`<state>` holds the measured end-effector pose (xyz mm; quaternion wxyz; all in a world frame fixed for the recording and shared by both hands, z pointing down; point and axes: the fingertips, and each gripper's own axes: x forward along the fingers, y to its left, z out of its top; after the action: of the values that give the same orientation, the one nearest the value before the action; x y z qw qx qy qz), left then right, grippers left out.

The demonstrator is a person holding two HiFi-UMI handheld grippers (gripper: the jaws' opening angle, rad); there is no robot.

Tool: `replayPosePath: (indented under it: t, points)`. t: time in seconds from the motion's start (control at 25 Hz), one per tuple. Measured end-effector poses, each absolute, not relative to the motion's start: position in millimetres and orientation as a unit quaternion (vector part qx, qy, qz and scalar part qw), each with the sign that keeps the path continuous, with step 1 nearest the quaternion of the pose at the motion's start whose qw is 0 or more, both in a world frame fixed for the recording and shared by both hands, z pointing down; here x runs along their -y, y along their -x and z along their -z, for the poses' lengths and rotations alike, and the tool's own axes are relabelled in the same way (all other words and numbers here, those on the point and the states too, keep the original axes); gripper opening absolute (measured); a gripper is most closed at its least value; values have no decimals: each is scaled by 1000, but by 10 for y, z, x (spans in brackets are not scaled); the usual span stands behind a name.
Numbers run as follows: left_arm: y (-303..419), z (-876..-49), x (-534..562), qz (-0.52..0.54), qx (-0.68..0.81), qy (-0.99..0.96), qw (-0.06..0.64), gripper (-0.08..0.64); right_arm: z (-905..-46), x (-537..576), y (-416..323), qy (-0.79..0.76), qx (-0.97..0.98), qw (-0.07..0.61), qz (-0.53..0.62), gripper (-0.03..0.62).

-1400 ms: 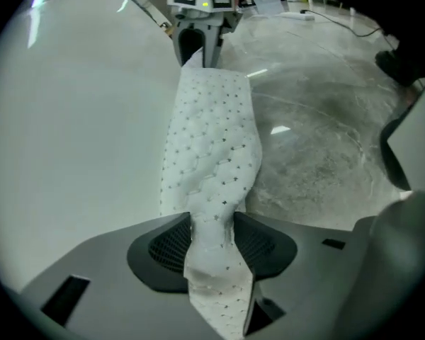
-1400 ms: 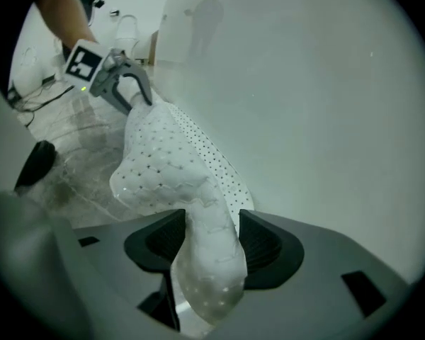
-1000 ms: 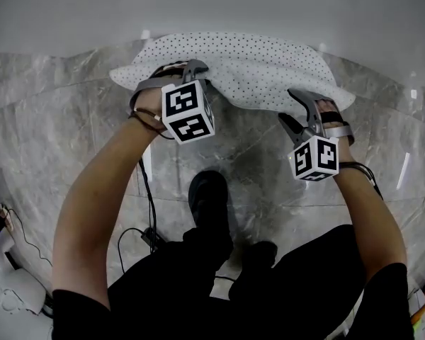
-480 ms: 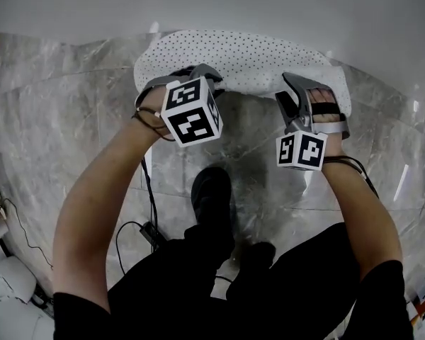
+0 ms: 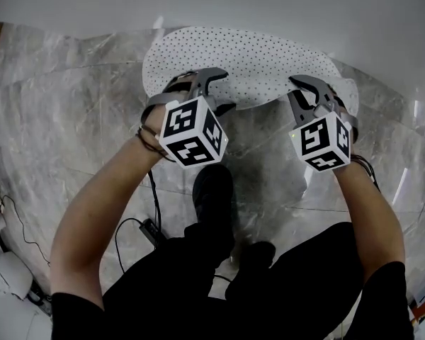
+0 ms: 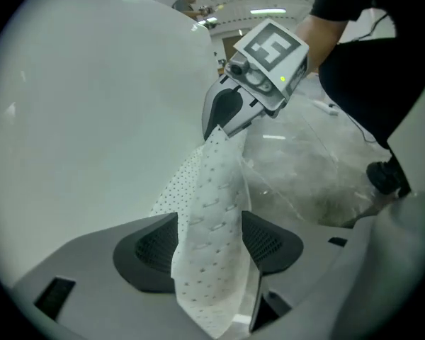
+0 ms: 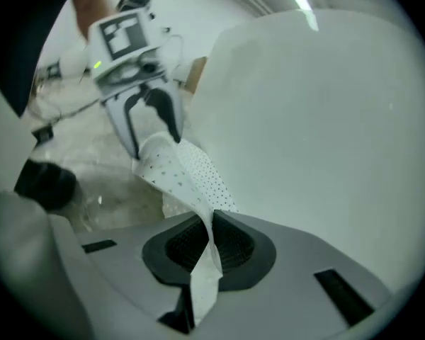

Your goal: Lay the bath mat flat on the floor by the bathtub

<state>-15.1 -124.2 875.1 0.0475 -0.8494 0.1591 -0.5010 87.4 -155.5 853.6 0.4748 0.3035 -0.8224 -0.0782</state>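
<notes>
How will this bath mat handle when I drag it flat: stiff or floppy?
Likely floppy: the bath mat curls and twists along its lifted edge. Probably light, since it looks thin. It may slide easily on the glossy floor.

Right gripper [image 7: 207,245], jaws closing, newly on mat [image 5: 248,59]

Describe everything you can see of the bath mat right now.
The bath mat is a thin, limp white sheet covered in small dark dots, rubbery-looking. It is held up by its near edge beside the white bathtub, above the grey marble floor, not yet flat. The jaws of the left gripper are opening with its edge between them; those of the right gripper are closing on its edge.
</notes>
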Motion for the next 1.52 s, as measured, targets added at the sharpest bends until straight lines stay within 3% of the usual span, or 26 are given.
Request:
replayPosePath:
  t: [0.24,0.48,0.68,0.72,0.8,0.84,1.0,1.16,1.24,1.52]
  points:
    - [-18,-8665,1020,483,-236,841,51,321,-8388,1463,-866,-328,839,425,-85,34]
    - [-218,-8663,1092,528,-268,784,185,350,-8335,1278,-792,-311,843,375,-228,35]
    - [-43,-9188,974,593,-185,762,183,339,-8570,878,-769,-222,847,437,-205,37]
    - [-16,-9269,861,598,-158,763,187,307,-8687,721,-761,-187,844,457,-210,37]
    - [51,-9440,573,612,-98,761,190,132,-8930,372,-734,-119,833,490,-227,36]
    - [92,-9533,421,620,-69,760,182,87,-9046,199,-716,-87,828,502,-234,37]
    - [226,-9836,1,645,6,754,127,48,-9409,-196,-715,-17,814,532,-232,34]
    - [279,-9973,-191,658,33,746,99,125,-9540,-225,-802,-9,807,535,-250,34]
    - [313,-9978,-196,651,10,754,82,229,-9644,-110,-923,-40,799,546,-249,34]
    - [957,-10048,-41,677,-85,731,23,259,-10026,257,-1519,-109,756,625,-159,35]
